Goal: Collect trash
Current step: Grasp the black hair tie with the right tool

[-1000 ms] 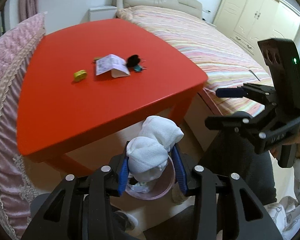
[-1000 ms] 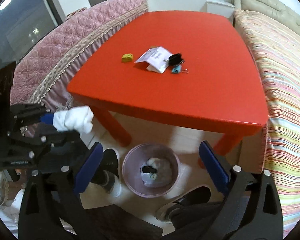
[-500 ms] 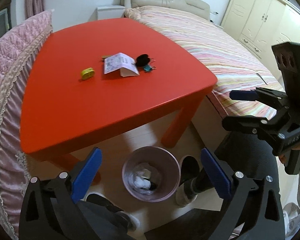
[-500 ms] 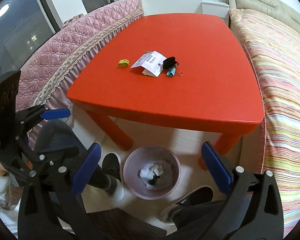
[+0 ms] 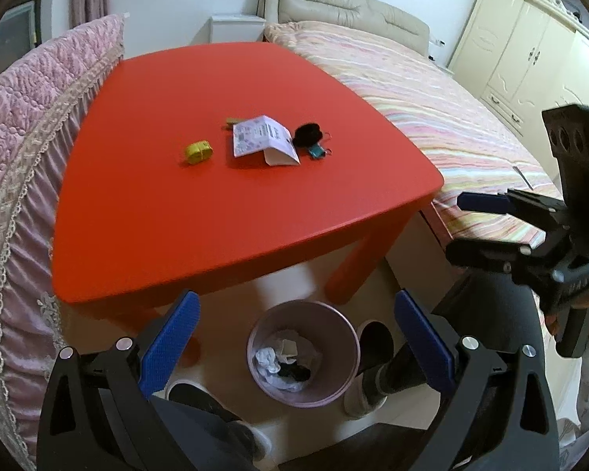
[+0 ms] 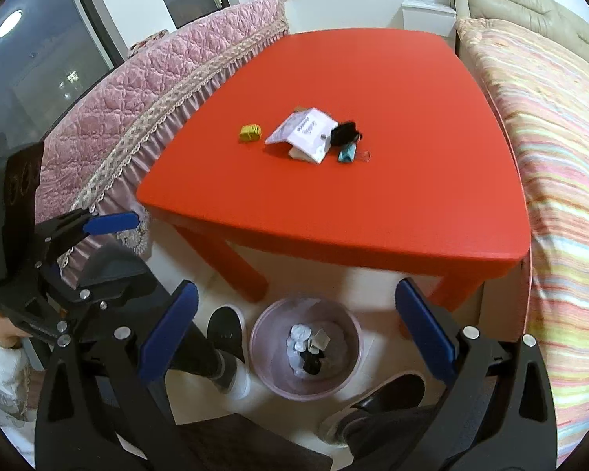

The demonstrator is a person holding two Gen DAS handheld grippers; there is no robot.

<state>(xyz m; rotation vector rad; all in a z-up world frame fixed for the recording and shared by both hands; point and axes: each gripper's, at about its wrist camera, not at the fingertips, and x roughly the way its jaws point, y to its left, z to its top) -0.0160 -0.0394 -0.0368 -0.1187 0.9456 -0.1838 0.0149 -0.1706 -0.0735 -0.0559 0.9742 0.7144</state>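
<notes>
A pink trash bin (image 5: 335, 325) stands on the floor under the near edge of the red table (image 5: 200, 204); it also shows in the right wrist view (image 6: 263, 337). White crumpled tissues (image 5: 269, 359) and dark scraps lie inside it. On the table lie a folded paper (image 5: 261, 137), a yellow item (image 5: 198, 152), a black item (image 5: 308, 133) and a teal clip (image 5: 317, 152). My left gripper (image 5: 296, 337) is open and empty above the bin. My right gripper (image 6: 296, 337) is open and empty, also above the bin.
A striped bed (image 5: 432, 98) lies right of the table. A pink quilted sofa (image 5: 15, 149) is on the left. The person's feet (image 6: 225, 329) stand on both sides of the bin. A cream wardrobe (image 5: 530, 51) stands far right.
My left gripper opened and let go of the white tissue wad, which now lies in the bin. Both grippers then drew back and up slightly.
</notes>
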